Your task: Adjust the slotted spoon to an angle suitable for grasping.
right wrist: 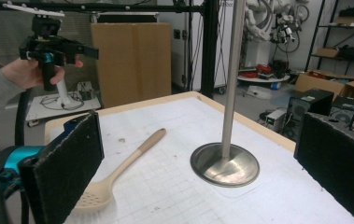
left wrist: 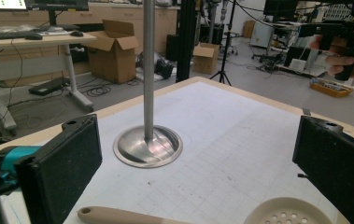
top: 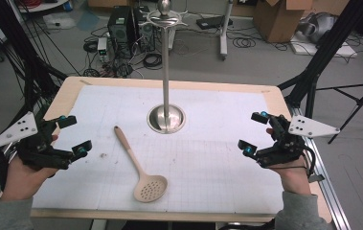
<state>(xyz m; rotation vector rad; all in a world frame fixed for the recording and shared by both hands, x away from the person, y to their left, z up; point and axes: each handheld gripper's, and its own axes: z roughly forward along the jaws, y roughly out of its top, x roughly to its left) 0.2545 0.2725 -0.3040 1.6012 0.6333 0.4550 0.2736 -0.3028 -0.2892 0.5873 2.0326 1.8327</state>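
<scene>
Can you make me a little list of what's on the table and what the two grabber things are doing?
table: wooden table with a white grid mat
middle: metal stand, upright pole on a round base
utensil: beige slotted spoon, lying flat in front of the stand, bowl toward the person
left gripper: open, holding nothing, at the table's left edge
right gripper: open, holding nothing, at the table's right edge
touching: neither gripper touches the spoon

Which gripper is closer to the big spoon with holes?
Left. The left gripper hovers just left of the slotted spoon handle; the right gripper sits farther off to its right.
</scene>
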